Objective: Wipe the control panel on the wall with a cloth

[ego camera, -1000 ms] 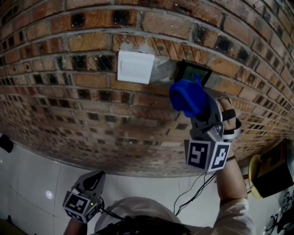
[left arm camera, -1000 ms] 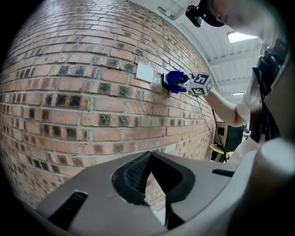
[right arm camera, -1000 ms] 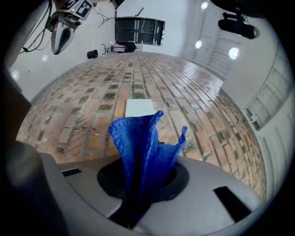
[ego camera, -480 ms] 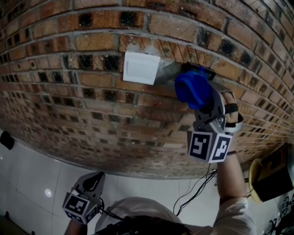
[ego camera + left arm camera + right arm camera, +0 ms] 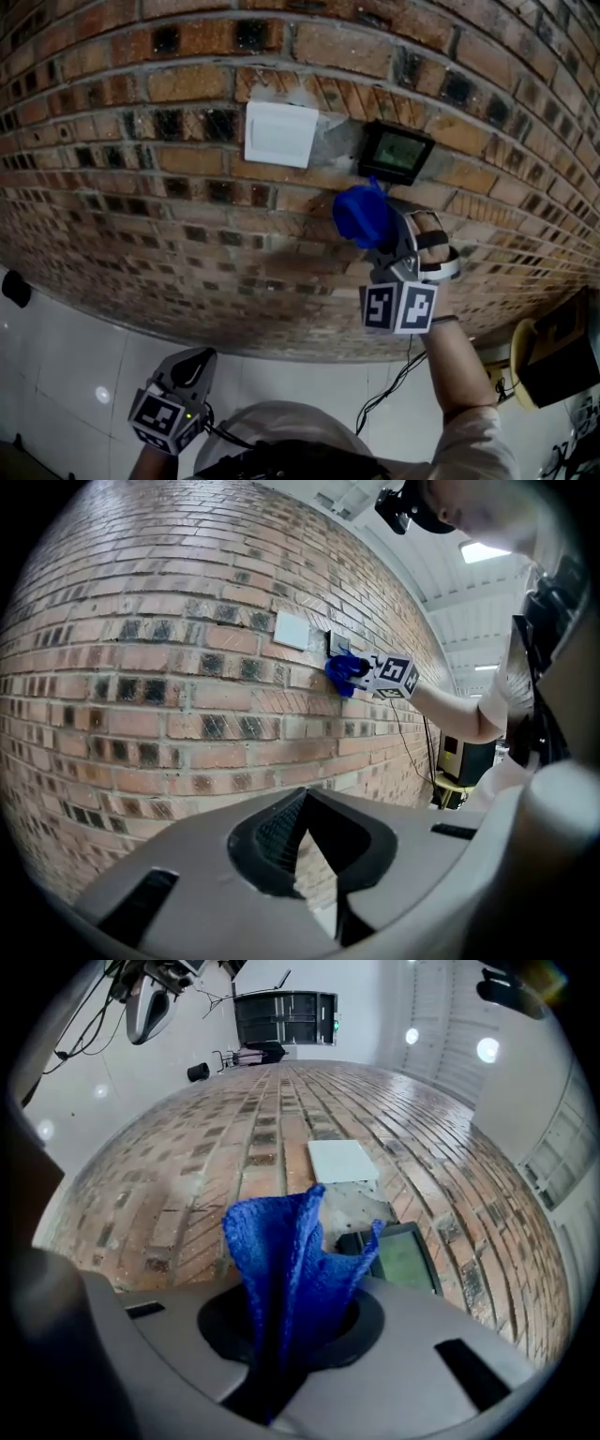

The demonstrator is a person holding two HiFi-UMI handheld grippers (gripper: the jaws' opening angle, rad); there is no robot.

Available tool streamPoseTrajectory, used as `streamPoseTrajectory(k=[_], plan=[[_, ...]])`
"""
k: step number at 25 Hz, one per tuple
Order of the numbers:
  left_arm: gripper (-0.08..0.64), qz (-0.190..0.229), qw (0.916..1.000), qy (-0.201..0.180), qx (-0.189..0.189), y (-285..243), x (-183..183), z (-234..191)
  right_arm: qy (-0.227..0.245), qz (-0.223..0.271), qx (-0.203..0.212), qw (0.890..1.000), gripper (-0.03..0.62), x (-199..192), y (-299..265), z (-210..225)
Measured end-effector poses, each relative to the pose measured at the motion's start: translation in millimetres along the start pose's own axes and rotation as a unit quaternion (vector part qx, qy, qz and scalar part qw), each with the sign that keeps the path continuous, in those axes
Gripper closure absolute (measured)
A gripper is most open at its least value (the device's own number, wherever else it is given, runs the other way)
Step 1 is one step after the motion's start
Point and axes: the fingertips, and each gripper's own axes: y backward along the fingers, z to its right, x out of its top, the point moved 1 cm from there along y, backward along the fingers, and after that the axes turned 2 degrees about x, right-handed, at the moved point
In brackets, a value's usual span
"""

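The control panel (image 5: 395, 152), a small black box with a greenish screen, is fixed to the brick wall (image 5: 141, 216); it also shows in the right gripper view (image 5: 403, 1258). My right gripper (image 5: 375, 239) is shut on a bunched blue cloth (image 5: 364, 215), held just below and left of the panel, clear of its screen. In the right gripper view the blue cloth (image 5: 286, 1260) sticks up from between the jaws. My left gripper (image 5: 192, 368) hangs low near my body, jaws closed together with nothing in them.
A white blank cover plate (image 5: 279, 134) sits on the wall left of the panel, with grey mortar between them. A yellow-and-black machine (image 5: 553, 352) stands at the lower right, and a cable (image 5: 389, 389) trails down by my right arm.
My right gripper has pulled the cloth down and left off the panel, which it covered half a second ago; the screen is now uncovered. The left gripper has not moved.
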Motion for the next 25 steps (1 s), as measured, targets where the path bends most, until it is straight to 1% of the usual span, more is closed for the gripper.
streamPoseTrajectory(k=[2,3,5,8,11,15,17,19,25], plan=[[0.56,0.001,1.0,0.001,-0.002,0.5,0.0,0.8,-0.003,0.005,-0.001,1.0,0.503,4.1,6.7,8.4],[0.559,0.002,1.0,0.003,-0.001,1.0,-0.3,0.8,-0.004,0.01,-0.009,1.0,0.503,8.1,12.3,17.4],[0.559,0.002,1.0,0.005,0.0,1.4,-1.1,0.2,-0.003,0.02,-0.035,0.999,0.503,15.4,23.1,41.2],[0.559,0.002,1.0,0.001,-0.001,0.9,-1.8,0.9,0.005,0.021,-0.072,0.997,0.503,17.3,28.4,77.0],[0.558,0.004,1.0,0.003,0.0,2.6,-2.3,1.2,0.018,0.02,-0.096,0.995,0.503,18.9,25.4,105.1],[0.558,0.005,0.9999,0.009,0.007,5.4,-4.4,-2.2,0.017,0.03,-0.121,0.992,0.504,27.0,25.1,131.2],[0.558,0.005,0.9999,0.01,0.009,5.8,-5.6,-3.1,0.014,0.029,-0.119,0.992,0.505,26.5,20.6,130.5],[0.559,0.005,0.9999,0.01,0.011,5.8,-6.4,-3.3,0.018,0.026,-0.113,0.993,0.503,24.6,16.9,120.4],[0.558,0.0,0.9999,0.012,0.01,2.8,-7.0,-3.3,0.031,0.019,-0.086,0.996,0.503,18.8,15.3,70.6]])
